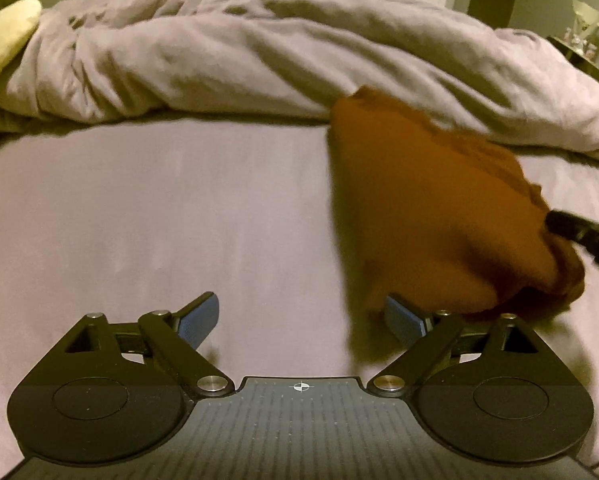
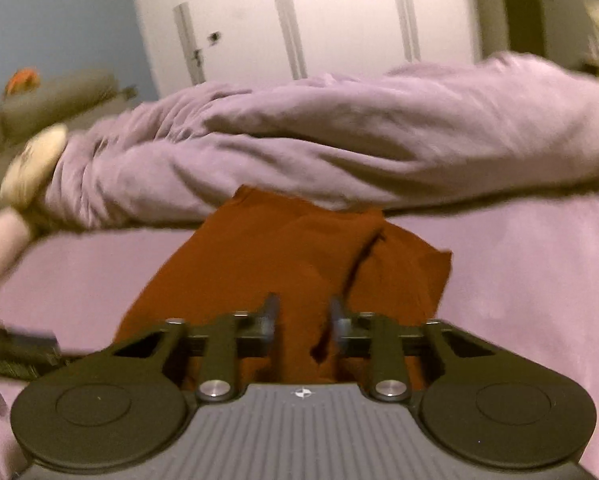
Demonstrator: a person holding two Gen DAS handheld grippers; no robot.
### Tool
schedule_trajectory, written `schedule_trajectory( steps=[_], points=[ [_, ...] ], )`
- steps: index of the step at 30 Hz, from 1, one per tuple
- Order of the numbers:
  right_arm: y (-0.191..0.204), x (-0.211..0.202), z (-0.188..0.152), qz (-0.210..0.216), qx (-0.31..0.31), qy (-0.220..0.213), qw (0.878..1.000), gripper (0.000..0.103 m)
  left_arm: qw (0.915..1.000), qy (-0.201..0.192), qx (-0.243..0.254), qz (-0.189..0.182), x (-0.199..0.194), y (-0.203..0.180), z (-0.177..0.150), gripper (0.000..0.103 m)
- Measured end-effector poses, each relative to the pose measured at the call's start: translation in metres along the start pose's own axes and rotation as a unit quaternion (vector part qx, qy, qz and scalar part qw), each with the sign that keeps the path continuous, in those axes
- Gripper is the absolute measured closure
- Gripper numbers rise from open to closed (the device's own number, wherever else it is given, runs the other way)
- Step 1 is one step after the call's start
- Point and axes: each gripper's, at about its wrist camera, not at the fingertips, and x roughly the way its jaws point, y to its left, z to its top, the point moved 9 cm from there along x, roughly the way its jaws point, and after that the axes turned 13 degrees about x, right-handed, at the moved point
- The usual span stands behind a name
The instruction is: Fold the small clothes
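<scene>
My left tongs (image 1: 301,316) stand wide open above the bed (image 1: 139,220), with only bare lilac sheet between the two blue pads (image 1: 203,314). The right-hand pad sits just at the near edge of the garment (image 1: 431,208), a rust-brown piece of cloth, but I cannot tell whether it touches the fabric; it does not grip it.

From the left wrist view, the garment hangs lifted on the right side of the bed, bunched toward its lower right corner, where the dark tip of my right tongs (image 1: 571,228) comes in from the picture's edge and holds the cloth. Its far end reaches the foot of the crumpled duvet (image 1: 259,52).

In the right wrist view, my right tongs (image 2: 304,320) are drawn nearly together, and the garment (image 2: 267,264) runs between the fingers (image 2: 270,316) and away from me toward the duvet (image 2: 339,136), so I read them as clamped on a fold of it. The picture is smeared, so the exact pinch point is unclear. A dark crease runs down the cloth just beyond the right finger.

A pale yellow cushion (image 1: 3,40) lies at the left end of the duvet. Behind the bed stands a white wardrobe (image 2: 319,12) with long vertical handles. At the lower left edge of the right wrist view a dark blurred part, probably my left tool, shows.
</scene>
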Motion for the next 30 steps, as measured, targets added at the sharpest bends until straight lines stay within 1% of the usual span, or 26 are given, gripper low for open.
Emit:
schedule_trajectory(
  steps=[3, 5, 7, 9, 10, 11, 12, 16, 18, 20, 22, 23, 24, 25, 27, 29, 30],
  points=[
    [0.015, 0.001, -0.004, 0.008, -0.026, -0.005, 1.0, 0.093, 1.0, -0.007, -0.002, -0.002, 0.001, -0.003, 0.011, 0.009],
    [0.023, 0.002, -0.006, 0.006, -0.06, -0.012, 0.998, 0.093, 0.9999, -0.012, -0.006, -0.01, 0.005, -0.007, 0.02, 0.009],
    [0.029, 0.008, -0.01, 0.001, -0.093, -0.009, 0.996, 0.093, 0.9996, -0.021, -0.006, -0.017, 0.01, -0.013, 0.031, 0.009],
    [0.028, 0.015, -0.015, -0.023, -0.127, -0.003, 0.992, 0.093, 0.9995, -0.02, -0.005, -0.023, 0.02, -0.02, 0.04, 0.009],
    [0.024, 0.021, -0.019, -0.037, -0.141, 0.008, 0.989, 0.095, 0.9994, -0.015, -0.008, -0.03, 0.026, -0.023, 0.042, 0.009],
    [0.017, 0.028, -0.022, -0.051, -0.148, 0.02, 0.987, 0.097, 0.999, -0.012, -0.014, -0.04, 0.03, -0.026, 0.044, 0.008],
    [0.009, 0.033, -0.025, -0.064, -0.149, 0.029, 0.986, 0.097, 0.9983, -0.011, -0.02, -0.053, 0.034, -0.029, 0.045, 0.008],
    [-0.007, 0.032, -0.025, -0.055, -0.115, 0.039, 0.991, 0.097, 0.9975, 0.001, -0.015, -0.069, 0.049, -0.04, 0.044, 0.006],
    [-0.006, 0.032, -0.027, -0.057, -0.127, 0.039, 0.989, 0.097, 0.9967, 0.01, -0.013, -0.08, 0.057, -0.044, 0.042, 0.005],
    [-0.005, 0.035, -0.032, -0.065, -0.145, 0.041, 0.986, 0.096, 0.9957, 0.015, -0.025, -0.088, 0.06, -0.044, 0.038, 0.005],
    [-0.005, 0.031, -0.033, -0.064, -0.144, 0.04, 0.987, 0.096, 0.9943, 0.016, -0.033, -0.1, 0.058, -0.041, 0.036, 0.005],
    [-0.006, 0.03, -0.031, -0.06, -0.135, 0.04, 0.988, 0.093, 0.9938, 0.013, -0.036, -0.104, 0.056, -0.038, 0.035, 0.005],
    [-0.011, 0.03, -0.029, -0.058, -0.121, 0.04, 0.99, 0.079, 0.9932, 0.009, -0.042, -0.108, 0.054, -0.034, 0.035, 0.005],
    [-0.015, 0.028, -0.026, -0.059, -0.106, 0.038, 0.992, 0.072, 0.9924, 0.008, -0.049, -0.112, 0.053, -0.031, 0.034, 0.005],
    [-0.023, 0.02, -0.022, -0.05, -0.077, 0.039, 0.995, 0.072, 0.9906, 0.008, -0.06, -0.123, 0.051, -0.028, 0.032, 0.006],
    [-0.03, 0.012, -0.016, -0.037, -0.035, 0.039, 0.998, 0.072, 0.9907, 0.006, -0.061, -0.121, 0.048, -0.029, 0.03, 0.006],
    [-0.032, 0.008, -0.013, -0.024, -0.009, 0.042, 0.999, 0.072, 0.9912, 0.006, -0.057, -0.119, 0.046, -0.03, 0.028, 0.006]
  ],
)
